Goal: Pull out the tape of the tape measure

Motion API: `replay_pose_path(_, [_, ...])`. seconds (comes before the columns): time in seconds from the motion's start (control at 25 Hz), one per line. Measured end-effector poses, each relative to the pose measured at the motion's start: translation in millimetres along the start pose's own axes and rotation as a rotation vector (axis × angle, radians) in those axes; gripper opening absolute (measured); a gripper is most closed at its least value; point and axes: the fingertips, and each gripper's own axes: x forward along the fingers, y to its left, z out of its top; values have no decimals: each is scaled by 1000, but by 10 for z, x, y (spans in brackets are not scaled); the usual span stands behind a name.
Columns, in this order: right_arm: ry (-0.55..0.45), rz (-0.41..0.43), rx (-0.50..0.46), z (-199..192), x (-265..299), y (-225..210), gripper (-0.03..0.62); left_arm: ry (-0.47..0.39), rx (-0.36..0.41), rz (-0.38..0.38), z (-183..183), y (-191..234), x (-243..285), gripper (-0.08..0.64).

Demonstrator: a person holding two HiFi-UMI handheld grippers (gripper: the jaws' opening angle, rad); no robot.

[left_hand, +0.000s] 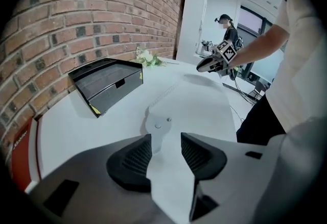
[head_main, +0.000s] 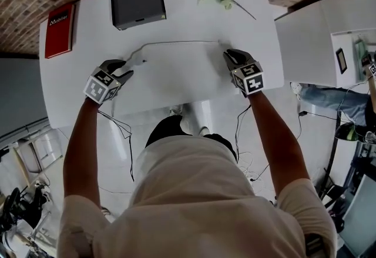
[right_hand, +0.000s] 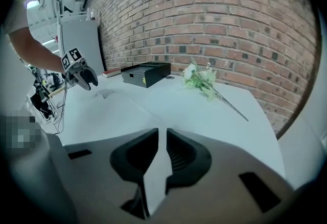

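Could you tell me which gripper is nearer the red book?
Left. The left gripper is close by the red book, nearer the person; the right gripper is across the table.

head: steeply down | gripper views: low, facing inward | shared: table (head_main: 176, 74)

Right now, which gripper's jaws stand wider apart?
The left gripper: a broad gap shows between its jaws, while the right gripper shows only a narrow slit.

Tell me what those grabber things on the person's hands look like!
Both the left gripper and right gripper are grey, with black ribbed pads and a cube of black-and-white square markers. Thin black cables dangle from them. The person wears a cream short-sleeved shirt.
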Motion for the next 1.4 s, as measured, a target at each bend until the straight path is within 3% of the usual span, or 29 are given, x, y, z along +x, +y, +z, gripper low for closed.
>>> replay_pose_path(0.32, [-91,37,-5,9,-545,104,51,-129,-151,112,241,-473,-248,145])
replay_pose_path(0.56, [-161,89,-13,-24,-980,290,46,-240,-270,193,397,-1009,-402,69])
replay_pose_path(0.72, [-198,121,-12,-64,-1276,468,9,-306,-333,233,486,-1425,-524,12])
replay_pose_path(1.08, [-274,213,21,-285,-2039,989,5,-432,-376,191,745,-2599,-675,-5])
replay_pose_path(1.4, [-295,289,-20,-546,-2775,1487,5,-508,-410,232,814,-3469,-891,-5])
